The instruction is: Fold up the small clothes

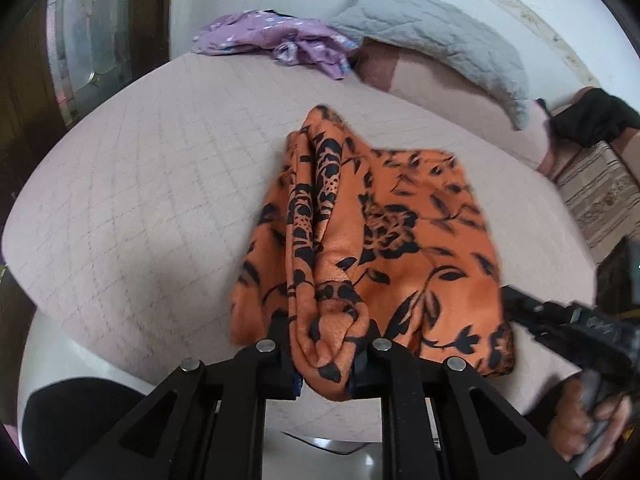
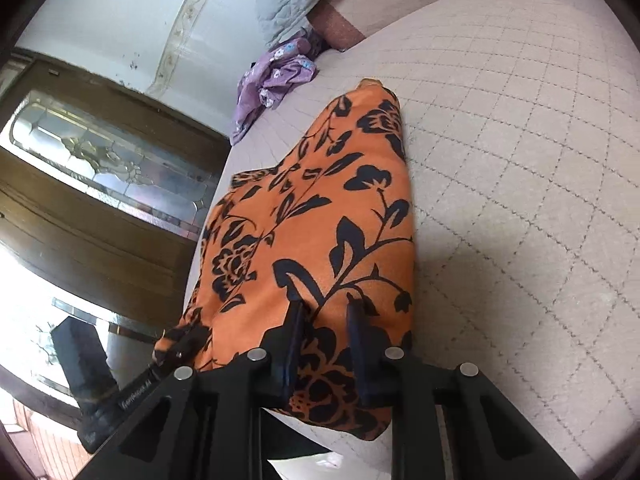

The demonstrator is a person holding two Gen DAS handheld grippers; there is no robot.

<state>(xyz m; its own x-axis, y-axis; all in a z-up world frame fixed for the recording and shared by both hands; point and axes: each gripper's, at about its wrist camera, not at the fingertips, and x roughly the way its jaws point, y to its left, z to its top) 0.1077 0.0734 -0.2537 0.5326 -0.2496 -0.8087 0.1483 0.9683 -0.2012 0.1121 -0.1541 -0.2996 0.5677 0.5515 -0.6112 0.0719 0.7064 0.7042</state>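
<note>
the orange cloth (image 1: pixel 400 240) with black flowers lies on the near part of the bed (image 1: pixel 140 200). the left gripper (image 1: pixel 326 354) is clamped on its bunched near-left edge. the right gripper (image 2: pixel 326 312) pinches a fold at its near-right edge. a purple cloth (image 1: pixel 276 36) lies far off by the gray pillow (image 1: pixel 432 32).

matt orange cloth (image 1: pixel 400 240), quilted bed cover (image 1: pixel 140 200)
</note>
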